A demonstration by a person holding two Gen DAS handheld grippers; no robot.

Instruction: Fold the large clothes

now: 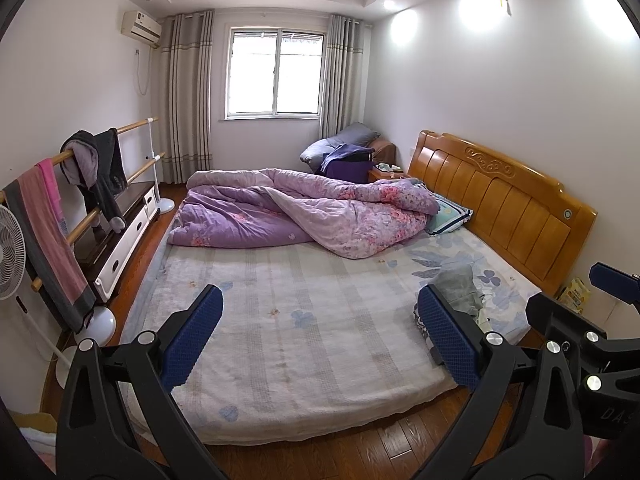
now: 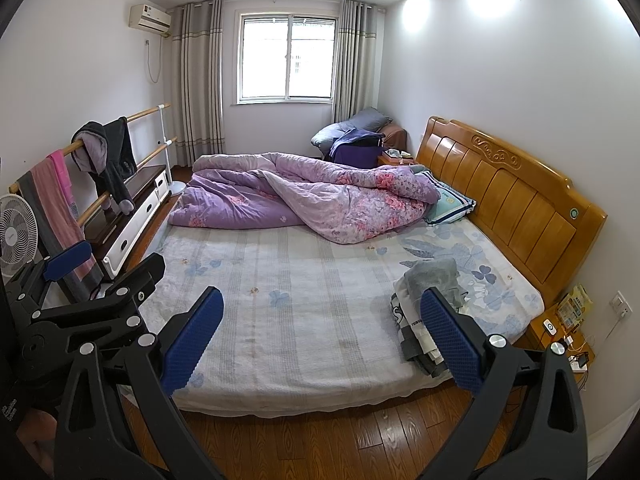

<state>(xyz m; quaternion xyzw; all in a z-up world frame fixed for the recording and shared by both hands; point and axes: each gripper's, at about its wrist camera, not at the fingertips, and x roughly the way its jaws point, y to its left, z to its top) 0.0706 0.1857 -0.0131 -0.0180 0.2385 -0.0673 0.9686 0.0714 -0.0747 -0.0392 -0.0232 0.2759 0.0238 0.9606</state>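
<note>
Scanning from the left side of both wrist views: a white fan (image 2: 16,232) stands at the far left edge, beyond the left finger of either gripper, with a pink-and-grey towel (image 1: 48,236) draped over a wooden rail (image 1: 136,125) beside it. A dark jacket (image 2: 108,156) hangs on the same rail further back.

Left gripper (image 1: 320,336): fingers wide apart, blue pads facing each other, nothing between them. It hovers over the near edge of the bed (image 1: 288,344), above the wood floor (image 1: 360,452). Seen from the right wrist view, the left gripper sits off to the left, just beside the right one.

Ahead of both grippers, well beyond the fingertips, a purple floral quilt (image 1: 304,216) lies bunched across the far half of the mattress.

Right gripper (image 2: 320,336): fingers likewise spread, holding nothing.

Task item: a pile of clothes (image 2: 424,312), grey piece on top, lies on the sheet near the mattress edge. In the right wrist view it sits directly behind the right finger, partly hidden by the pad; contact cannot be told. In the left wrist view the same pile (image 1: 464,292) shows just past that gripper's right finger.

Further right: wooden headboard (image 2: 516,200), then a bedside table (image 2: 560,328) at the frame edge.
</note>
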